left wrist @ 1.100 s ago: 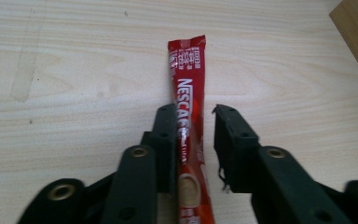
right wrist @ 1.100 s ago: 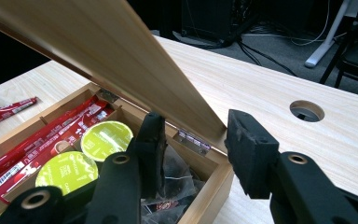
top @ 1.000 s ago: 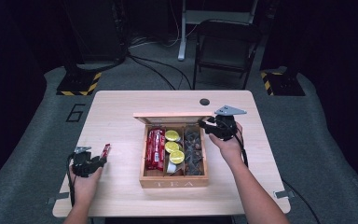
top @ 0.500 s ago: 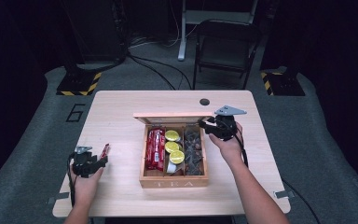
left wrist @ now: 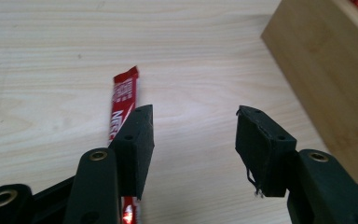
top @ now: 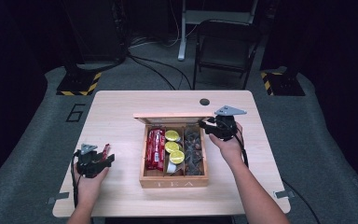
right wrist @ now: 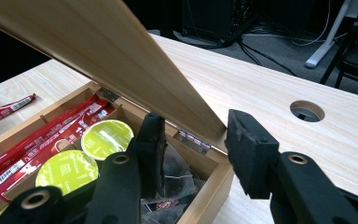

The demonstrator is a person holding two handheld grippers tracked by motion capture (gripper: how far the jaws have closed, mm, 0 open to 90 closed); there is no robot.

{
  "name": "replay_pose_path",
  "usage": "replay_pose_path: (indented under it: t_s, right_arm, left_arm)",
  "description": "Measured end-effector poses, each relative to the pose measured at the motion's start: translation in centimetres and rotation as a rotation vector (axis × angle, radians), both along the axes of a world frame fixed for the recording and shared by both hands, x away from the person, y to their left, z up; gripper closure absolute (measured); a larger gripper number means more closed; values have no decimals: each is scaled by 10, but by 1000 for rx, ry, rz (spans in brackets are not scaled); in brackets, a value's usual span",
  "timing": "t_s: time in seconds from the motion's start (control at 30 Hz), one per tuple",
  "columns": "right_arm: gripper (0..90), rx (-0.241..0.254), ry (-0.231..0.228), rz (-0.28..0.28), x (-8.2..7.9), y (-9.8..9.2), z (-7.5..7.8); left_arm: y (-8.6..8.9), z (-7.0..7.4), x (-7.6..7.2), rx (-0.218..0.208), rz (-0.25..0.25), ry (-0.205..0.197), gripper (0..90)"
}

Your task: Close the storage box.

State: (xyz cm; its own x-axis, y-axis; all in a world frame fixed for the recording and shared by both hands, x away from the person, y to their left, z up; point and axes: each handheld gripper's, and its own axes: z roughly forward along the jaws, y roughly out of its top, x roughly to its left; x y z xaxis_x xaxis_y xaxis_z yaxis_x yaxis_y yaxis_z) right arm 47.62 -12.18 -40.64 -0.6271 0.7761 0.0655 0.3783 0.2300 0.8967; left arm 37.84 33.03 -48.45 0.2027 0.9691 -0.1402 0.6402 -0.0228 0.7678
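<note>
Near the table's left edge, the left gripper (top: pixel 103 160), its jaws just spread and empty, has the red packet (left wrist: pixel 122 105) lying lengthwise beside its left jaw, while the right gripper (top: pixel 206 126) clamps the box lid (right wrist: pixel 121 60).

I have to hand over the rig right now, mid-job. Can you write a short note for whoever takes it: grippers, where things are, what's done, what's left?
Left gripper: open, its jaws have just been opening; nothing between the fingers. A red sachet lies flat on the table beside its left finger.
Right gripper: its fingers straddle the raised lid of the wooden tea box at the lid's right corner; whether they press on it I cannot tell.
Box: red sachets in the left compartment, yellow-green capsules in the middle, dark tea bags on the right.
Done: lid up, one sachet out on the table.
Left: probably more items to handle, then lower the lid.
</note>
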Motion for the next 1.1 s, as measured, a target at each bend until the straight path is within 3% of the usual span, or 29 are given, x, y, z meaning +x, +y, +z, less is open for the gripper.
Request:
replay_pose_path:
  t_s: [0.2, 0.27, 0.5, 0.67, 0.7, 0.87, 0.93, 1.1]
  right_arm:
    - [575, 1, 2, 1, 0, 0, 0]
    - [575, -2, 0, 2, 0, 0, 0]
    - [576, -2, 5, 1, -1, 0, 0]
    - [575, -3, 5, 1, -1, 0, 0]
    - [576, -2, 4, 1, -1, 0, 0]
    - [576, -3, 4, 1, -1, 0, 0]
    - [576, -2, 4, 1, -1, 0, 0]
    - [575, -3, 0, 3, 0, 0, 0]
  left_arm:
    - [-13, 18, 0, -12, -52, -14, 469]
    - [-16, 25, 0, -13, -61, -36, 470]
    - [-30, 63, 3, -32, -109, -89, 477]
    - [-42, 82, 5, -14, -146, -115, 497]
    - [-49, 94, 6, -2, -169, -133, 499]
    - [-66, 120, 7, 9, -210, -174, 500]
    - [-69, 124, 8, 10, -216, -184, 505]
    - [-91, 144, 12, 63, -269, -208, 511]
